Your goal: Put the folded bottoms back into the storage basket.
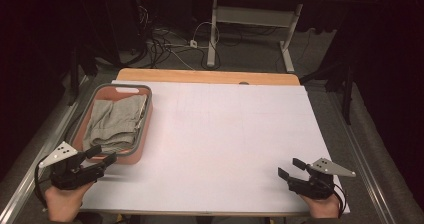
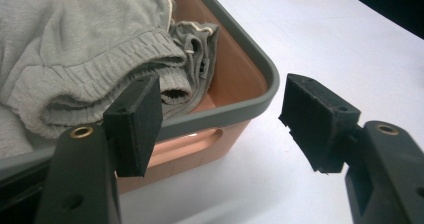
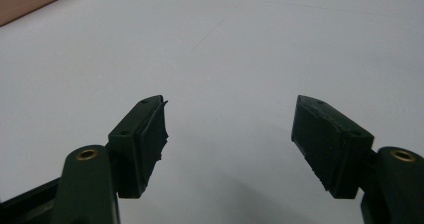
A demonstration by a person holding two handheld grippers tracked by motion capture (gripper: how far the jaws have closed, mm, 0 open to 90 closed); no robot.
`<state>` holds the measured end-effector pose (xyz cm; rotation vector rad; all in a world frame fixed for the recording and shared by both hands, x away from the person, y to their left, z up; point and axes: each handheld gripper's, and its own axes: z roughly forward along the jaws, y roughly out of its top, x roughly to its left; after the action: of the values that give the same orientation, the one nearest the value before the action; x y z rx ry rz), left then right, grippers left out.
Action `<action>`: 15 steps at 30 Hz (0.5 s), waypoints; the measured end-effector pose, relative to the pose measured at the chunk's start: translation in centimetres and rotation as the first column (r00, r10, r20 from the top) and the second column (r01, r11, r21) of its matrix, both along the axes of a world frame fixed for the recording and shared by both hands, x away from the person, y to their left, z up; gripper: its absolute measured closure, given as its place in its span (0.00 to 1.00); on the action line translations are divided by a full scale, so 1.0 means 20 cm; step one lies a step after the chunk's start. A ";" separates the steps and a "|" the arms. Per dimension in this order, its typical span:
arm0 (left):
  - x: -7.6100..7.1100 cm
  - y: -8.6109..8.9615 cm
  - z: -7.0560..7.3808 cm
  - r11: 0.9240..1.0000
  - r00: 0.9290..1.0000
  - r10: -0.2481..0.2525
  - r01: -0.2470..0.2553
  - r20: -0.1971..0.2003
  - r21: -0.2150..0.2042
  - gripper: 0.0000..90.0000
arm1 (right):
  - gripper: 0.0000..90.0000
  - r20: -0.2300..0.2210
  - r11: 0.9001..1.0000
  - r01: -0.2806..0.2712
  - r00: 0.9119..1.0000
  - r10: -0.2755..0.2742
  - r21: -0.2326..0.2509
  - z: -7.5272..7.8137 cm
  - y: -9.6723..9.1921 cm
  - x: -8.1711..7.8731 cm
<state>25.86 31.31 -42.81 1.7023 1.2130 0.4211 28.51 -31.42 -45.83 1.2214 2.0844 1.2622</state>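
Work is barely starting: grey sweatpants (image 1: 116, 125) are lying folded in the pink basket (image 1: 142, 134) at bench left, left tongs (image 1: 101, 154) hovering spread at its rim, right tongs (image 1: 291, 167) idling spread, empty.

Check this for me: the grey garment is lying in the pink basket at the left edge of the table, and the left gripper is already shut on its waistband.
Wrong on the grip. The left gripper stands open at the basket corner, clamping nothing, as the left gripper view shows. The grey garment does lie in the basket at the table's left edge.
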 end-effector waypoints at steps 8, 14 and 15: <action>-0.03 0.00 -0.03 1.000 1.000 0.005 -0.005 -0.020 0.008 0.35 | 0.34 0.002 1.000 0.003 1.000 -0.003 0.002 0.00 -0.01 0.00; -0.05 0.01 -0.04 1.000 1.000 0.016 -0.016 -0.021 0.006 0.35 | 0.34 0.003 1.000 0.004 1.000 -0.004 0.002 0.00 -0.01 -0.01; -0.06 0.02 -0.05 1.000 1.000 0.016 -0.016 -0.022 0.008 0.35 | 0.34 0.003 1.000 0.005 1.000 -0.005 0.002 0.00 -0.01 -0.01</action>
<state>24.76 31.62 -43.74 1.7088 1.2435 0.4179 28.32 -31.56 -45.79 1.2246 2.0774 1.2635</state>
